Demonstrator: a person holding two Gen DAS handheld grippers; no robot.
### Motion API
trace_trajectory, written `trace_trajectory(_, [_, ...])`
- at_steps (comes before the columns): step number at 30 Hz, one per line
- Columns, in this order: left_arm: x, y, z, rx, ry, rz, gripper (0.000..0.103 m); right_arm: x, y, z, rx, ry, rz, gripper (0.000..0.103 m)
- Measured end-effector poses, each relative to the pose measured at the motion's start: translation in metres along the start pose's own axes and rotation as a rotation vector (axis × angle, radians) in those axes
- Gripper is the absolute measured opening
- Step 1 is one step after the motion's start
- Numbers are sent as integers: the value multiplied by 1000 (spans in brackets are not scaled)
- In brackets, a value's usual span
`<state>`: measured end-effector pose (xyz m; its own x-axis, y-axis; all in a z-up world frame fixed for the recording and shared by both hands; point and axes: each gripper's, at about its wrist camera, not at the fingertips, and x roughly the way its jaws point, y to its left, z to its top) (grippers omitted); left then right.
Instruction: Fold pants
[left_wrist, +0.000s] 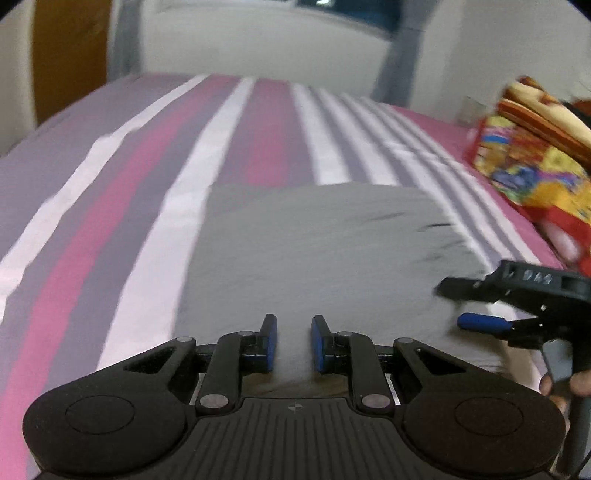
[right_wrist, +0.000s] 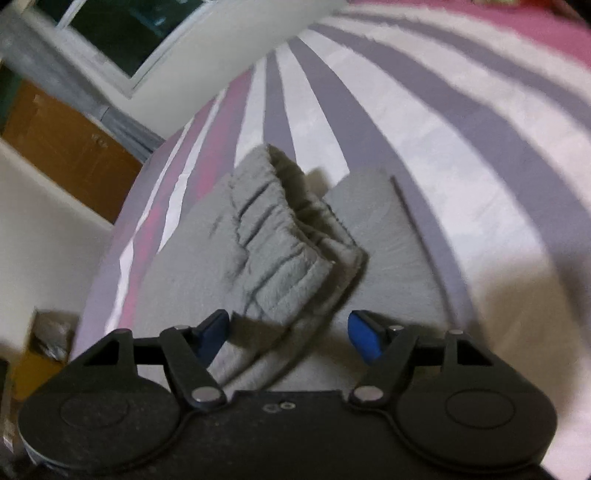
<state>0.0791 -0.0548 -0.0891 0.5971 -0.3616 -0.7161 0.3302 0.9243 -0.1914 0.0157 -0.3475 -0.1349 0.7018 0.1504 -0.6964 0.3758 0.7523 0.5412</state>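
Pants (left_wrist: 317, 251), grey and soft-looking, lie on the bed (left_wrist: 122, 192) with its pink, purple and white striped sheet. In my left wrist view they fill the middle and lower middle of the frame as a smooth, flat grey panel, its far edge straight across the stripes. My left gripper (left_wrist: 293, 341) sits at the bottom centre over the near part of that cloth. Its jaws stand close together with a narrow gap, and grey cloth shows in the gap, but I cannot tell whether the blue pads (left_wrist: 271, 339) pinch it.

My right gripper (left_wrist: 465, 306) shows at the right edge of that same view, over the right edge of the pants, its jaws parted. A person's fingers (left_wrist: 576, 382) wrap its handle just below. A bright patterned blanket (left_wrist: 532, 162) in red and yellow lies at the upper right, apart from the pants.

In my right wrist view the gathered waistband (right_wrist: 280, 240) of the pants runs from the centre down toward the gripper (right_wrist: 290, 334), lying as a ridged, thicker fold on top of the flat grey cloth. Its lower end reaches in between the jaws, which are spread wide. The blue pads (right_wrist: 364, 334) stand clear of the cloth on both sides, so nothing is gripped. A window (right_wrist: 122, 33) sits at the upper left, with brown wooden furniture (right_wrist: 70, 151) below it beside the bed.
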Motion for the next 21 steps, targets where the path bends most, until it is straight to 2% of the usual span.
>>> trace_trajectory(2, [10,11,-9,-21,18,15,19,7,-2,4,35,-17,-7,65])
trace_trajectory(3, [13,15,-12,-27,20,14,19,10,0,6,27,-31,-10,55])
trace_trajectory(8, [15,21,-16,-49,10,11,19,-5,22,-3,-82,-110,-48,43])
trace_trajectory(14, [6,10,-9,-38,-15,-21,19,-56,34,-22,-193,-175,-31,42])
trace_trajectory(17, [6,2,-11,-17,-13,-34,19,-68,19,-28,-140,-180,-39,42])
trace_trajectory(21, [14,-7,-16,13,8,-29,19,-57,-6,-38,-82,-147,-94,41])
